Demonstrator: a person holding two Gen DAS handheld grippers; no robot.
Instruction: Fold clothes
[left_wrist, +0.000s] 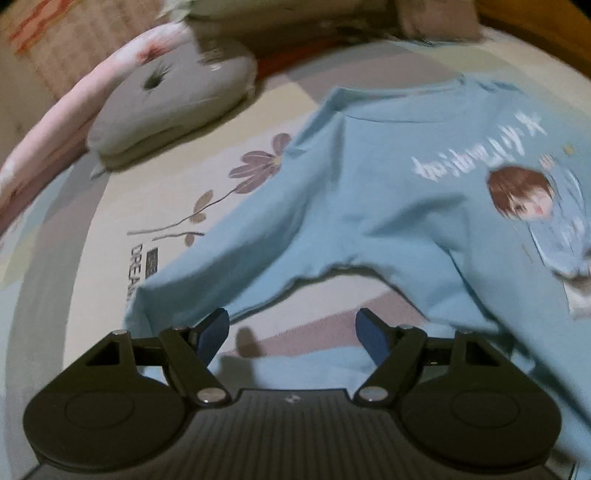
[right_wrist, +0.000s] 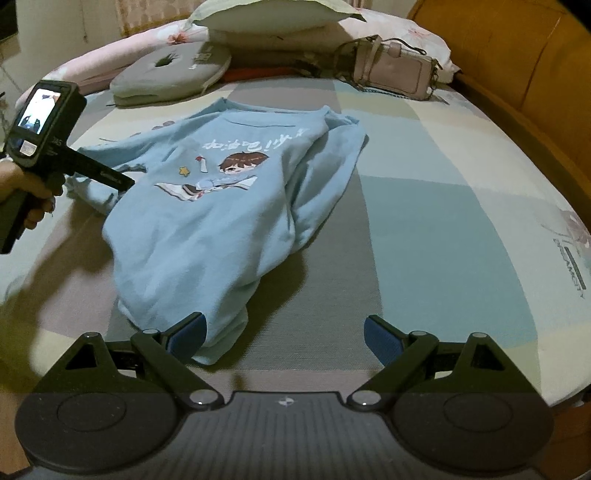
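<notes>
The bed (right_wrist: 424, 155) fills the room, covered with a sheet of pale green, grey and cream blocks printed with flowers. An orange-brown headboard (right_wrist: 517, 66) curves along its far right side. At the head end lie a pale pillow (right_wrist: 266, 18) on a pink floral quilt (left_wrist: 74, 110), and a flat grey cushion (right_wrist: 170, 74) with a small hole in it.

The light blue sweatshirt (right_wrist: 207, 221) lies spread in the middle of the bed, print side up, with white lettering and a cartoon brown-haired figure on its chest. Its right side is bunched into folds, and one sleeve (left_wrist: 229, 258) stretches out flat toward the left gripper. The hem end lies nearest the right gripper.

A pinkish handbag (right_wrist: 395, 74) with a strap sits near the headboard, well apart from the sweatshirt.

The left gripper (left_wrist: 291, 332) hovers over the sleeve's lower edge, its jaws wide with nothing between them; that view is blurred. From the right wrist view, a hand (right_wrist: 26, 192) grips its handle at the bed's left side, a small lit screen on its back.

The right gripper (right_wrist: 284, 336) hangs above the hem, jaws wide apart; its left blue pad is just beside the cloth, whether touching I cannot tell.
</notes>
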